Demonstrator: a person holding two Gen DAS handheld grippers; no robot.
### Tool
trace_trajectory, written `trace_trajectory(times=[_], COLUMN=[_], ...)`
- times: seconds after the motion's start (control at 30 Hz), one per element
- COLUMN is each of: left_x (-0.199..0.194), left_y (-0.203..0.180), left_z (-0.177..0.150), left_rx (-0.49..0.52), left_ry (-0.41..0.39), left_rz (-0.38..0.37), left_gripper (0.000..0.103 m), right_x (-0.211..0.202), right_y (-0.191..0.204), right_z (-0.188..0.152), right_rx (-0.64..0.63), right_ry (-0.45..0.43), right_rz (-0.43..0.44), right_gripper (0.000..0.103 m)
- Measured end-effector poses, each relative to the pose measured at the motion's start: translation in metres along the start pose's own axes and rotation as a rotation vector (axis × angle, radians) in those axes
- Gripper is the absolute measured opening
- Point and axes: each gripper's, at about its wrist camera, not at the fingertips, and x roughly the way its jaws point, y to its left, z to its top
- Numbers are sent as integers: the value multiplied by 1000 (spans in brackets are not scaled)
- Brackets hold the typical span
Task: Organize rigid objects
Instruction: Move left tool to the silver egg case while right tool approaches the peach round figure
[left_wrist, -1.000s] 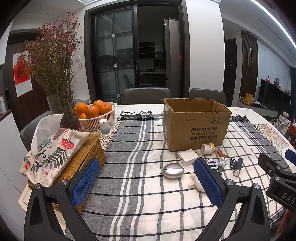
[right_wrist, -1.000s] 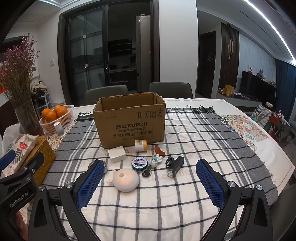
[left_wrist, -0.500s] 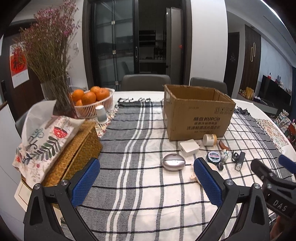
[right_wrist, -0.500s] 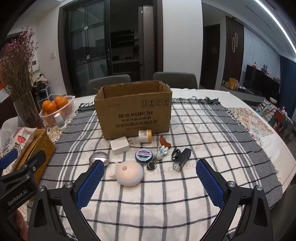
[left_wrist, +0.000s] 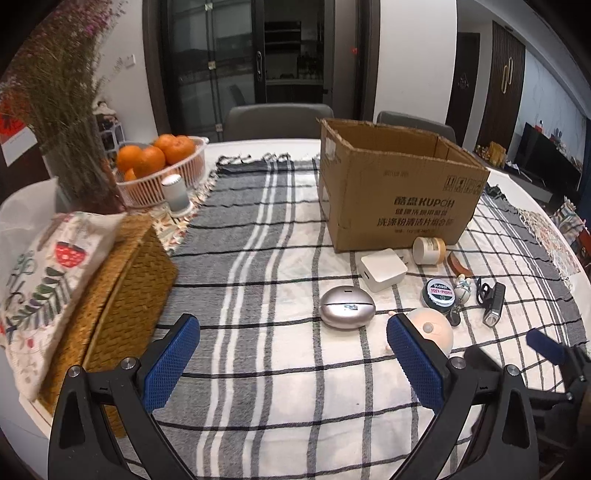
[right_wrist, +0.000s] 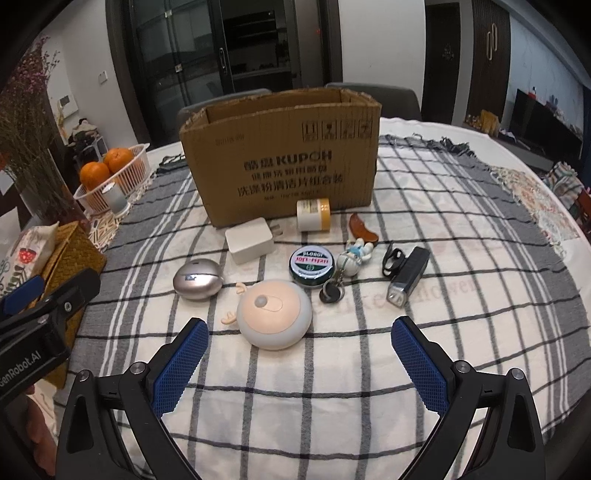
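An open cardboard box stands on the checked tablecloth. In front of it lie small items: a white charger, a small jar, a green round tin, a silver oval case, a round peach-and-white gadget, a figurine keychain, a brown piece and a black flashlight. My right gripper is open just short of the round gadget. My left gripper is open, nearer than the silver case and left of it.
A woven tissue box with a floral cloth sits at the table's left edge. Behind it are a vase of dried flowers, a basket of oranges and a small white cup. Chairs stand beyond the table.
Both grippers have moved forward and lower toward the small items, which now look larger. Both stay open; nothing on the table has shifted.
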Motion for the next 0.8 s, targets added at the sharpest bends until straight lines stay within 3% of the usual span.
trace_trajectory(times=[0.27, 0.57, 0.8], left_x=[40, 79, 107], left_y=[-12, -25, -34], left_z=[10, 18, 17], left_rx=[19, 55, 102], left_ry=[79, 166, 234], left_rz=[-26, -76, -69], left_gripper=[103, 103, 103], right_x=[37, 58, 70], right_y=[3, 10, 18], right_z=[-1, 1, 2], right_rx=[4, 6, -23], right_ry=[69, 44, 17], right_rz=[46, 94, 69], right_gripper=[100, 99, 93])
